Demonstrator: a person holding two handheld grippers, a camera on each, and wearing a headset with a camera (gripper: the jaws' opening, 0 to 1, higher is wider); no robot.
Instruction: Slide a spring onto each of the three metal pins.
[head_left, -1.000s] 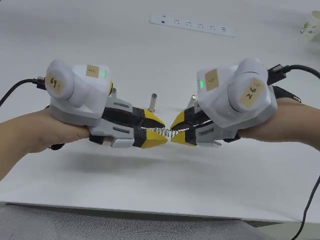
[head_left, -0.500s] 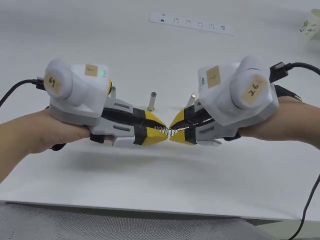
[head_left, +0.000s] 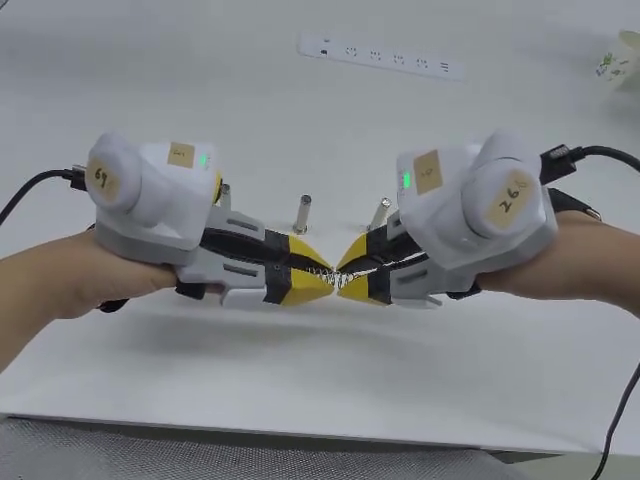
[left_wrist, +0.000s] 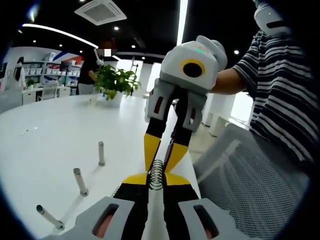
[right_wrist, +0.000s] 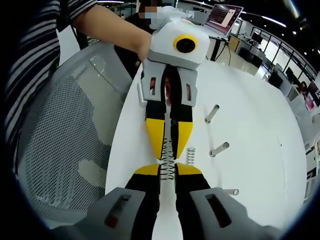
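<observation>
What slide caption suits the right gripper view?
Left gripper and right gripper clamp one spring; a spare spring lies beside three bare pins.

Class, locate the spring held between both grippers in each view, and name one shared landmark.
Head view: spring at centre, bridging the yellow jaw tips.
Left gripper view: spring low centre, between the tips.
Right gripper view: spring centre, between the tips.
Shared landmark: the middle pin of three.
</observation>
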